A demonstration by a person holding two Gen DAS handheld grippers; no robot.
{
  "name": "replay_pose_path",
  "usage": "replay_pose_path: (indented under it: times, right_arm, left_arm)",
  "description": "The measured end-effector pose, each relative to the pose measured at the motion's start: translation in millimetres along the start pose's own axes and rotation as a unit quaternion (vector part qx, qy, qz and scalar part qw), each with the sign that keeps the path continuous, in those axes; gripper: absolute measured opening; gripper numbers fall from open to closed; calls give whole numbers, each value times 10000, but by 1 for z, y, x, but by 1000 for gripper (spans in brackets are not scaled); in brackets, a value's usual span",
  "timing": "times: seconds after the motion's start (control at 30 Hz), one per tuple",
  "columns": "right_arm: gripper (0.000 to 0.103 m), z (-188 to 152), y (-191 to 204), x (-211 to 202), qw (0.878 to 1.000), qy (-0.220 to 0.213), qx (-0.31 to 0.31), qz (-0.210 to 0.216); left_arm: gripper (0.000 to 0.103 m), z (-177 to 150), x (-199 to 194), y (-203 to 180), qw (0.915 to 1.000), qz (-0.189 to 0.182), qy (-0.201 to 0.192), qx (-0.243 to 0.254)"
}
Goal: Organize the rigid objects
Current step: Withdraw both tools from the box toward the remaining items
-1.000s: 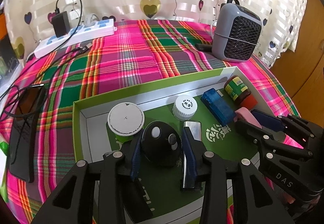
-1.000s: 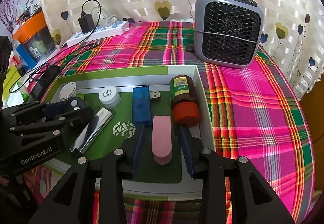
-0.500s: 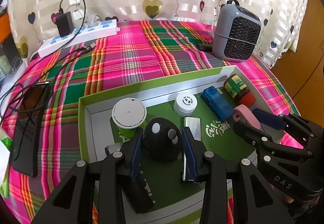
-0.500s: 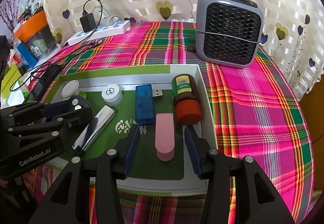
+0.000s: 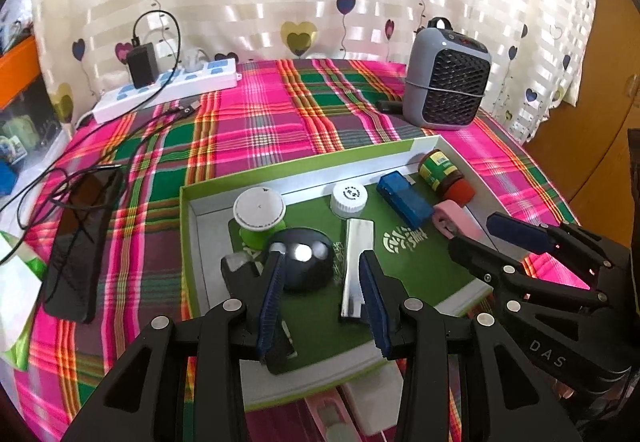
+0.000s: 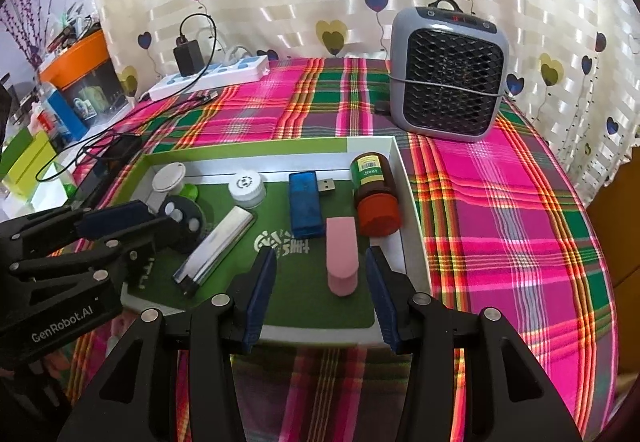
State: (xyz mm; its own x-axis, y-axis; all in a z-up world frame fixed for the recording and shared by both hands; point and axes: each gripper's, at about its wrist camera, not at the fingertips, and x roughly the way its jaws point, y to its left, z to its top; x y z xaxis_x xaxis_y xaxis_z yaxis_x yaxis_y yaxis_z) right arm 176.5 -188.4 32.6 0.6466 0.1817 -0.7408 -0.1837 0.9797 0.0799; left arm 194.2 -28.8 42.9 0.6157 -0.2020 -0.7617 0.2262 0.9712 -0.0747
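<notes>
A green-rimmed tray [image 5: 304,162] [image 6: 248,148] holds several small things. My left gripper [image 5: 320,274] [image 6: 154,224] is open just behind a black dome with white buttons [image 5: 306,262] [image 6: 182,220], which rests on the tray floor and no longer fills the gap between the jaws. To the dome's right lies a silver bar [image 5: 358,266] [image 6: 218,246]. My right gripper [image 6: 320,254] [image 5: 472,232] stands open astride a pink case [image 6: 342,254] [image 5: 456,218], with neither pad touching it. A blue USB stick [image 6: 306,202], a brown bottle with a red cap [image 6: 374,194], a white cap [image 6: 246,186] and a white lid [image 6: 168,176] also lie in the tray.
The tray sits on a pink and green plaid cloth [image 6: 500,222]. At the back right stands a grey fan heater [image 6: 448,70], and at the back left a white power strip with a charger [image 5: 168,86]. A black phone with cables [image 5: 80,238] lies left of the tray.
My right jaws have widened around the pink case, which stays put. My left gripper has drawn back and up from the black dome, which remains in the tray.
</notes>
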Motion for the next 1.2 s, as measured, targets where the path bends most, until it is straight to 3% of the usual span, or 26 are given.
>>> replay_pose_path:
  times: [0.67, 1.2]
  right_arm:
    - [47, -19, 12, -37, 9994, -322, 26, 81]
    - [47, -41, 21, -52, 9992, -393, -38, 86]
  left_arm:
    - [38, -34, -49, -7, 9994, 107, -340, -49]
    - [38, -68, -62, 2, 9996, -1, -239, -174]
